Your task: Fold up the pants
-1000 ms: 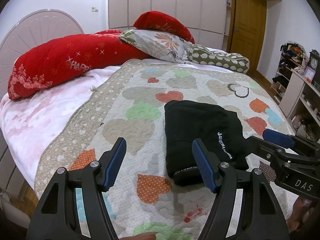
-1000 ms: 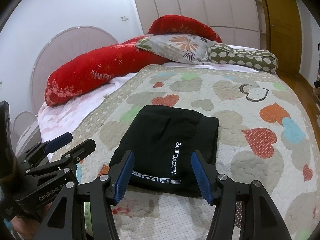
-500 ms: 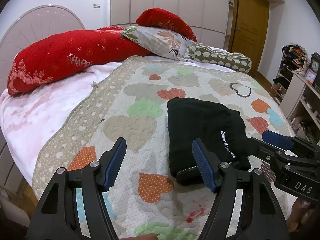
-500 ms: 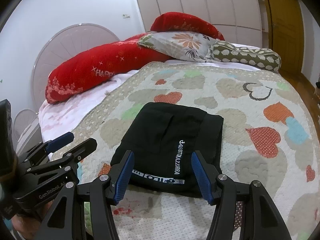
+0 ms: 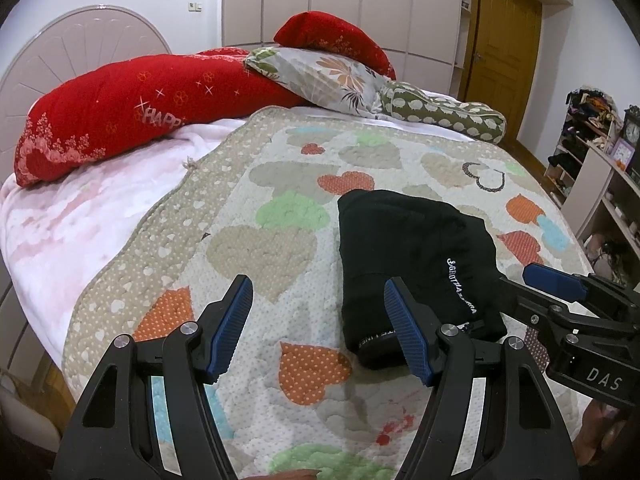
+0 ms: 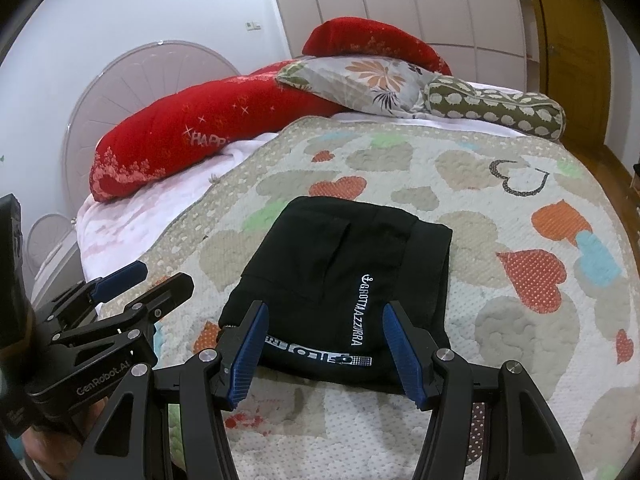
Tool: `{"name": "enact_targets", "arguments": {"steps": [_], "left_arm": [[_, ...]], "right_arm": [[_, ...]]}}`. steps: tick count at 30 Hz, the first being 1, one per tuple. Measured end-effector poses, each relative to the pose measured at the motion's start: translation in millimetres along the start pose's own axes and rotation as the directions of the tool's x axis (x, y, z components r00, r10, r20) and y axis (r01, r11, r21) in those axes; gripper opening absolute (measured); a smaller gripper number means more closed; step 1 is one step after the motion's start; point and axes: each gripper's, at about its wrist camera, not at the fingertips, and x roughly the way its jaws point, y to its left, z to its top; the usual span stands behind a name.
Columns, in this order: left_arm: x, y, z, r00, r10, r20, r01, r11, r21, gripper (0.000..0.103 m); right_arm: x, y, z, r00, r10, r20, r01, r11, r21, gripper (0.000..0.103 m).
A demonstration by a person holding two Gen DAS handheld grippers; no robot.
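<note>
The black pants (image 5: 412,264) lie folded into a compact rectangle on the heart-patterned quilt (image 5: 280,248), white lettering on top. In the right wrist view the pants (image 6: 340,276) sit straight ahead, waistband nearest. My left gripper (image 5: 318,326) is open and empty, held above the quilt just left of the pants. My right gripper (image 6: 324,354) is open and empty, held above the near waistband edge. The right gripper also shows in the left wrist view (image 5: 560,292), and the left gripper in the right wrist view (image 6: 132,280).
Red pillows (image 5: 120,120), a floral pillow (image 5: 328,76) and a green bolster (image 5: 444,116) line the head of the bed. A pink blanket (image 5: 80,224) covers the left side. Shelves (image 5: 600,184) stand to the right, a wooden door (image 5: 504,40) behind.
Both grippers have drawn back and risen slightly from the folded pants. Both stay open. The pants have not moved.
</note>
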Motion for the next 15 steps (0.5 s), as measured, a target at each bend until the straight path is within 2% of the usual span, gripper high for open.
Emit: {"name": "enact_targets", "arguments": {"steps": [15], "left_arm": [[3.9, 1.2, -2.5, 1.0, 0.0, -0.01, 0.0, 1.0, -0.004, 0.069]], "right_arm": [[5.4, 0.9, -1.5, 1.0, -0.003, -0.018, 0.003, 1.0, -0.004, 0.058]]}}
